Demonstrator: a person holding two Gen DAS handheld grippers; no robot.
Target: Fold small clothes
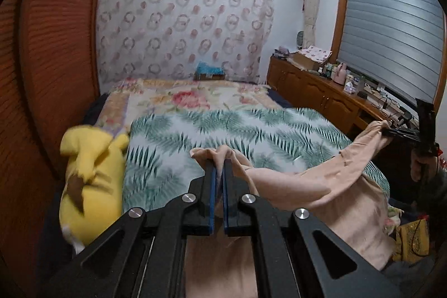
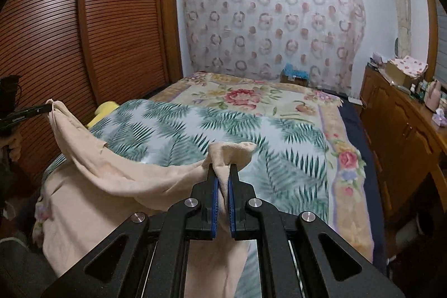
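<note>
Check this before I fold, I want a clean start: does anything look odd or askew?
Nothing damaged. The beige garment sags unevenly between the left gripper and right gripper, bunched at both pinches. A yellow plush toy lies at the bed's edge.

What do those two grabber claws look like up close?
Both match. The left gripper and right gripper are matte black metal, each with two flat straight fingers lined with blue ribbed pads. Angular black link arms with triangular cut-outs join them, pinned by round silver bolts. No cables show.
</note>
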